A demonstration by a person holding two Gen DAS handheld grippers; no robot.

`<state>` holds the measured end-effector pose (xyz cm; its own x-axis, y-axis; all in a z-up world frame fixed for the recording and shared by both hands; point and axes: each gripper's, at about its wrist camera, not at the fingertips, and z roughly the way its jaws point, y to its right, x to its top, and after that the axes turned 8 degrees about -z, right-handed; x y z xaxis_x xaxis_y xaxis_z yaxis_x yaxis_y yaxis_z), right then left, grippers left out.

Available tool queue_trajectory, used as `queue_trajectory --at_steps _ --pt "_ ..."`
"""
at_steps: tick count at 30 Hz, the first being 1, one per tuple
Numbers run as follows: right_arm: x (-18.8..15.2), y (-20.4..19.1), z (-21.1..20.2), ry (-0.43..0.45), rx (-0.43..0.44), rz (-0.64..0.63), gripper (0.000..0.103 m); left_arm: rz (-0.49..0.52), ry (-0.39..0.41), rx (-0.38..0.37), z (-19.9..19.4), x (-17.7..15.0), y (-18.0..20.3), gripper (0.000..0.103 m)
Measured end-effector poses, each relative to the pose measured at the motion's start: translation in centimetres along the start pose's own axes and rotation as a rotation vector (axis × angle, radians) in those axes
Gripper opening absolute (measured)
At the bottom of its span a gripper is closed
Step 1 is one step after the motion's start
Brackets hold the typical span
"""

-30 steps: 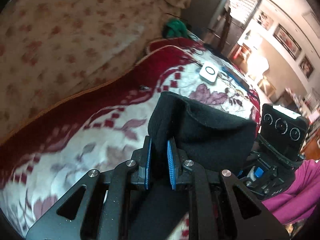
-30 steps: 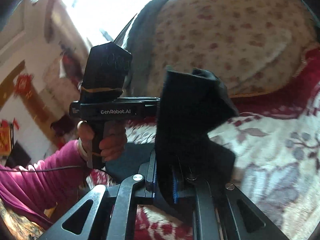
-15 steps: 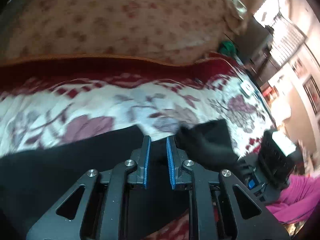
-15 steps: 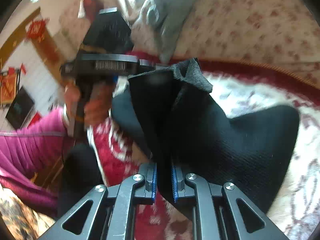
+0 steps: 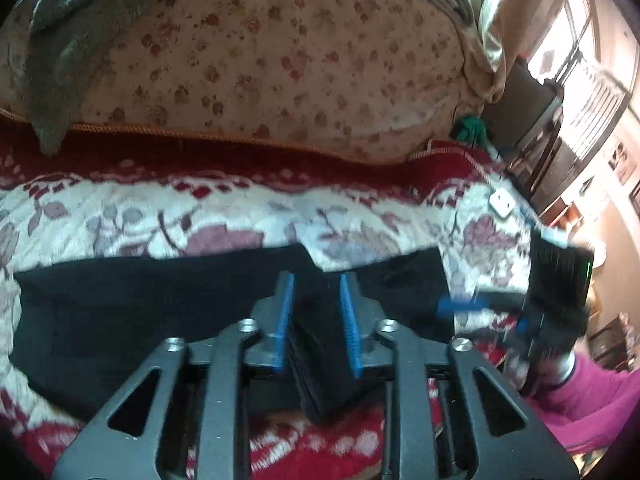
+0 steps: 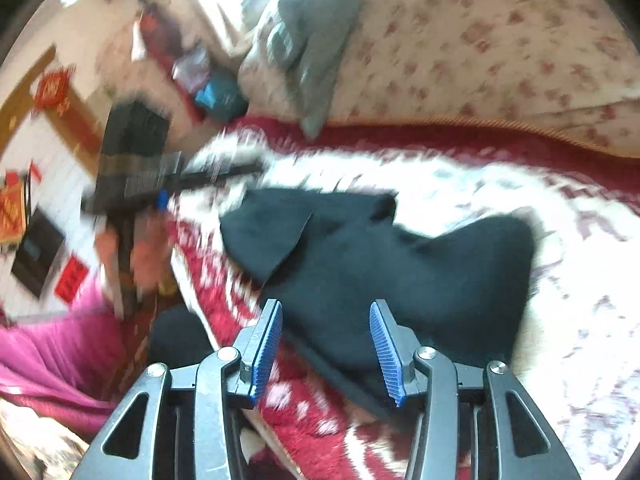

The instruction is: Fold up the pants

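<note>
Bedding fills both views: a plush blanket (image 5: 224, 216) in red and cream with mauve flowers, and behind it a plump cream quilt (image 5: 280, 64) dotted with small red blooms, a grey-green towel (image 5: 60, 40) draped on it. On the blanket, in front of the quilt, lie the black pants (image 5: 120, 300), soft knit, spread flat in a long band in the left view and rumpled into peaks in the right. The left gripper (image 5: 316, 322) has just been opening; a thick folded wad of pants sits between its ribbed blue pads (image 5: 285, 320), which look slack around it. The right gripper (image 6: 328, 344) has also just been opening; its jaws stand wide, released, over the pants' near edge.
</note>
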<state>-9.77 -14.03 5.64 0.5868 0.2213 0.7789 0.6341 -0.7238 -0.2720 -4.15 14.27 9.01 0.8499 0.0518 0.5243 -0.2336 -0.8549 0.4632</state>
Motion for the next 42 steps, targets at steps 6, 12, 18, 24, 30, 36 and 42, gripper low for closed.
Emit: queue_trajectory --at_steps 6,12,18,24,30,36,42 --pt "1.1 2.7 1.1 -0.008 -0.021 0.016 0.043 -0.081 -0.107 -0.003 2.6 -3.3 -0.2 0.026" --pt "1.1 6.6 1.8 -0.026 -0.11 0.12 0.039 -0.136 -0.119 0.016 3.2 -4.6 -0.4 0.026" --pt "2.4 3.2 0.7 -0.015 -0.056 -0.003 0.047 -0.152 -0.101 0.01 2.3 -4.6 -0.2 0.029" --pt "4.4 0.2 4.6 -0.13 -0.105 -0.233 0.048 -0.172 -0.081 -0.02 1.4 -5.6 1.2 0.061" --pt "6.2 -2.2 10.4 -0.296 0.007 -0.46 0.049 -0.248 -0.118 0.067 2.6 -8.2 1.1 0.061" --pt "7.5 -3.1 14.6 -0.391 0.055 -0.612 0.049 -0.338 -0.154 0.174 4.3 -10.5 0.2 0.061" --pt "6.5 -4.1 17.4 -0.493 0.105 -0.752 0.049 -0.376 -0.118 0.14 4.7 -9.7 0.6 0.061"
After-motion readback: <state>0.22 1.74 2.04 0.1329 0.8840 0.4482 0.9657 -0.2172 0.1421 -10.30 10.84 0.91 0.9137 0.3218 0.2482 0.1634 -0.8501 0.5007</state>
